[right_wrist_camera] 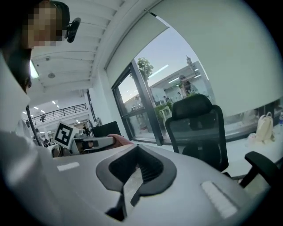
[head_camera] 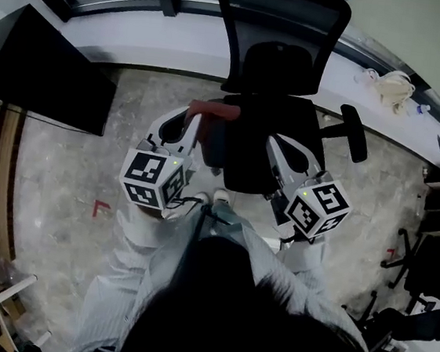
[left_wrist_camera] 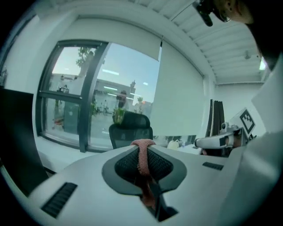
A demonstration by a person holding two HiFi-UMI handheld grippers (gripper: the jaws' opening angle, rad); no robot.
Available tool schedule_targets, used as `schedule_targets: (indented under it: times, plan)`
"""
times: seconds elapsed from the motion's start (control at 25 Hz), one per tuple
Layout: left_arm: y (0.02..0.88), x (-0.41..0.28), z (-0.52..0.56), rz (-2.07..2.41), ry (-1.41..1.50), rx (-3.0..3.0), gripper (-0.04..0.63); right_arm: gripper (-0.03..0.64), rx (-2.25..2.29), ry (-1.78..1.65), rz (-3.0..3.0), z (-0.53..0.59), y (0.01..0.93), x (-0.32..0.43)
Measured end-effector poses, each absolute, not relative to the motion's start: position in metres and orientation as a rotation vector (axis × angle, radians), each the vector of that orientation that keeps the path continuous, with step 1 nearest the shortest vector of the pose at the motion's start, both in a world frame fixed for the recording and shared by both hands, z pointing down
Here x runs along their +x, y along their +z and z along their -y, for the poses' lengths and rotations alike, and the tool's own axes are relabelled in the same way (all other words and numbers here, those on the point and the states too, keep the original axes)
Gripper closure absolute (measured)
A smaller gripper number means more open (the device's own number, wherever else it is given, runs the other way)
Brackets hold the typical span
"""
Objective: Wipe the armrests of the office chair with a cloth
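The black office chair [head_camera: 274, 83] stands right in front of me, its back toward the window. Its right armrest [head_camera: 355, 133] sticks out to the right; the left armrest is hidden behind the cloth and my gripper. My left gripper [head_camera: 196, 119] is shut on a reddish cloth [head_camera: 213, 110] that hangs at the chair's left side. In the left gripper view the cloth [left_wrist_camera: 142, 152] runs up between the pads and folds over the tips. My right gripper [head_camera: 280, 144] hovers over the front right of the seat, with its jaws shut and nothing between them [right_wrist_camera: 137, 149].
A dark desk panel [head_camera: 47, 65] stands at the left. A white window ledge [head_camera: 180, 44] runs behind the chair, with a beige bag [head_camera: 392, 88] on it. Another chair's base [head_camera: 422, 269] and dark clutter sit at the right. The floor carries a red mark [head_camera: 99, 209].
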State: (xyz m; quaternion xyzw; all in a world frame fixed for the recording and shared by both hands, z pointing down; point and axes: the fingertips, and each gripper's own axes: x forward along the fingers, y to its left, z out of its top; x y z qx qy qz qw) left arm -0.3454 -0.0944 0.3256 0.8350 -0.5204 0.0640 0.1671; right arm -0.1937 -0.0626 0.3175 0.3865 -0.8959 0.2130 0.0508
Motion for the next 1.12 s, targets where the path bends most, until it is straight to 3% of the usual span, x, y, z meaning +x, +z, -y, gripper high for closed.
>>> schedule_targets:
  times: [0.32, 1.12]
  plan:
    - [0.233, -0.378, 0.049, 1.774, -0.018, 2.447, 0.565, 0.615, 1.157, 0.272, 2.835, 0.048, 0.247, -0.232]
    - [0.239, -0.386, 0.040, 1.725, -0.019, 2.430, 0.565, 0.617, 1.096, 0.202, 2.862, 0.041, 0.238, -0.253]
